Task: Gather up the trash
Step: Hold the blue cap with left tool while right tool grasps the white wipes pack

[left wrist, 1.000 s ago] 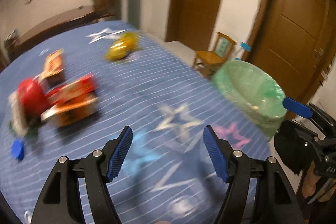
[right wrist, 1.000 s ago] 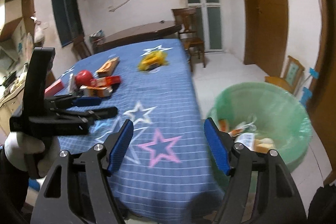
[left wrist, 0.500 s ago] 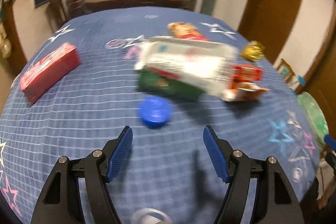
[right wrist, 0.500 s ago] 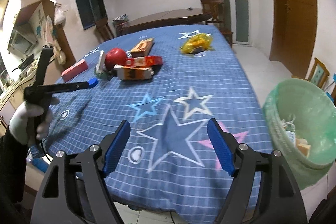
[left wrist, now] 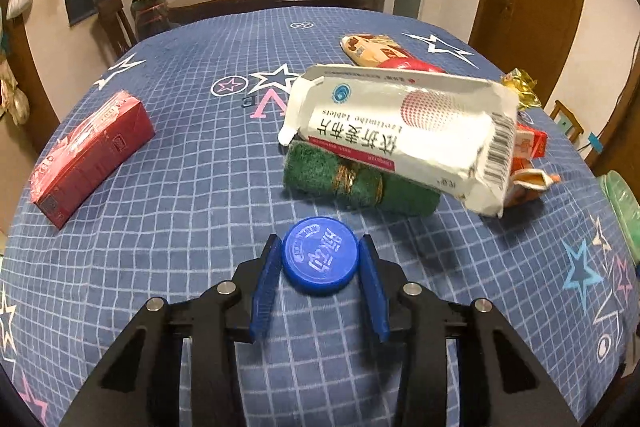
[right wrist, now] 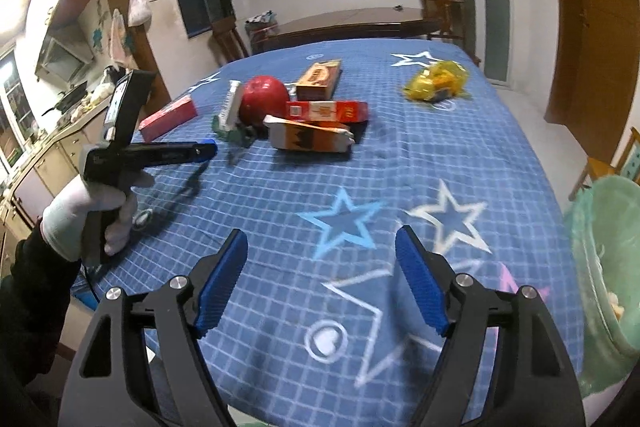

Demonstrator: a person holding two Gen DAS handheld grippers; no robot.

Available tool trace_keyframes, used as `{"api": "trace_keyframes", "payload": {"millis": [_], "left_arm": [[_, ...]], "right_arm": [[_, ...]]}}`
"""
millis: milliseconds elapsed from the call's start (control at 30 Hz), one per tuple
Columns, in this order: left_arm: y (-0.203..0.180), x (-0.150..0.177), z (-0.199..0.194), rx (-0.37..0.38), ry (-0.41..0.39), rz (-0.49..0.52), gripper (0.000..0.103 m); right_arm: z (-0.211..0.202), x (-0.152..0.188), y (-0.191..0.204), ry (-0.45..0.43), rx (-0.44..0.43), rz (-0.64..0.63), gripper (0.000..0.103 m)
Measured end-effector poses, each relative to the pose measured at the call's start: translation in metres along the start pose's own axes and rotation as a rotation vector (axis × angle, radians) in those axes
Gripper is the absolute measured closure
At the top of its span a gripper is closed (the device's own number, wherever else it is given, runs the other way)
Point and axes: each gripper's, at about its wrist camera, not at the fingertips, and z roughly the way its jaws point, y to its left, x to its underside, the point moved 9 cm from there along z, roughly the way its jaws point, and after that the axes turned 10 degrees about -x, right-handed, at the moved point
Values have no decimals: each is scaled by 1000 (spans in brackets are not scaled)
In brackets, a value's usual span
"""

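Your left gripper (left wrist: 320, 263) has its jaws drawn in on either side of one blue bottle cap (left wrist: 320, 261); both blue pads (left wrist: 267, 287) sit right at the cap's rim, so it reads as gripped, though whether the cap is lifted off the cloth you cannot tell. The cap lies flat, print side up, at the near centre of the blue star-print tablecloth (left wrist: 192, 187).

At 12 o'clock from the cap: one rolled green cloth (left wrist: 356, 183), with one opened white tablet carton (left wrist: 404, 127) leaning across its top. At 1 to 2 o'clock, behind the carton: one orange-and-white carton (left wrist: 528, 179), flap torn open, and one red-and-white box (left wrist: 532, 143) just beyond it. Further back at 12 to 1 o'clock: one tan snack box (left wrist: 372, 51) and one red ball (left wrist: 412, 66), mostly hidden. One yellow wrapper (left wrist: 520, 91) sits at 2 o'clock near the table edge. One red box (left wrist: 92, 155) lies alone at 10 o'clock, well apart from the pile.

Your right gripper (right wrist: 322, 283) is released, jaws spread wide, nothing between them, hovering over the near end of the cloth. One green-lined bin (right wrist: 604, 267) stands at its 3 o'clock, off the table edge, with some scraps inside. Your gloved left hand (right wrist: 88, 215) appears at its 9 o'clock.
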Motion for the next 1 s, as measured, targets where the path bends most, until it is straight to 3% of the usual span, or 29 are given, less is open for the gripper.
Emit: {"api": "trace_keyframes", "payload": {"millis": [67,267,467,633,733,767,900,1000], "left_arm": [[1,3,-2,9,-3,-8,62],[11,12,-11,31,-4,-50,62],[13,17,-12,50,-3,-63,62],[14,17,-12,55,-3,-65,62],[14,17,-12,59,-2,-67,62],[14,17,-12,63,-2,-70,62],[16,17,-11,84,1,-85,62],[16,17,-12,91,3,-93,62]], "right_arm": [[8,-12,7,0,-27,-14,30],[47,-53,31,15,-141,-31,47],[99,-87,49,45,-242,32,51],[131,-108,59,61,-216,17,55],[145,-113,56,73,-170,15,70],[146,-112,54,73,-155,11,85],[133,-96,62,83,-139,-58,95],[127,-74,65,134,-103,-120,96]]}}
